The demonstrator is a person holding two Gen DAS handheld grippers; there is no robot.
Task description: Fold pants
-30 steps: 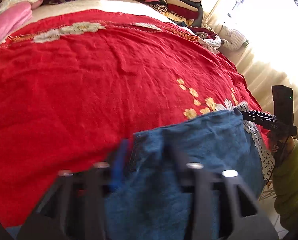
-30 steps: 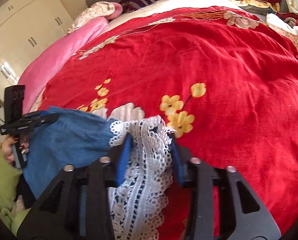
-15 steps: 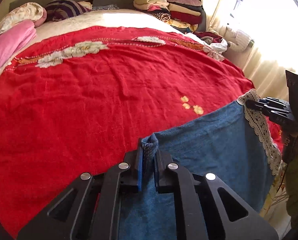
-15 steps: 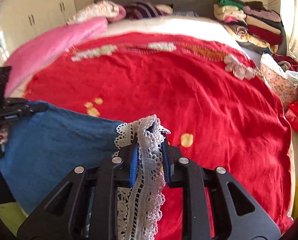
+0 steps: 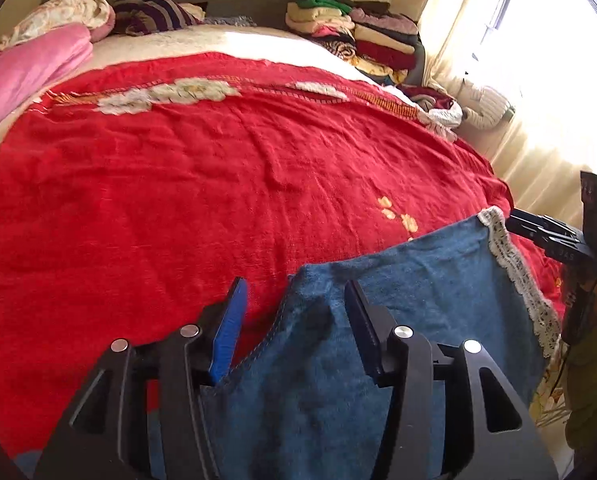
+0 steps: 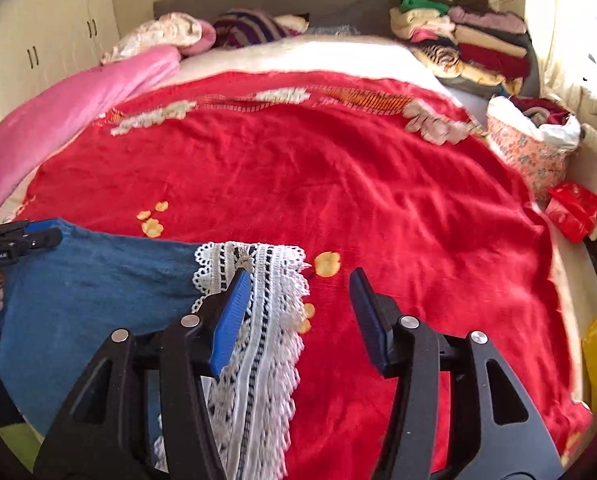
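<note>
Red bedspread [image 5: 178,200] bears blue pants [image 5: 418,280]; both tools' jaws just parted, unclamped.

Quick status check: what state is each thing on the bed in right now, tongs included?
Left tongs: open, just released; pants corner between the jaws, not pinched.
Right tongs: open, just released; lace hem against one pad.
Blue pants: spread at the near bed edge.
Lace hem: bunched, draped.
Red blanket: spread, wrinkled.
Clothes stack: folded.
</note>
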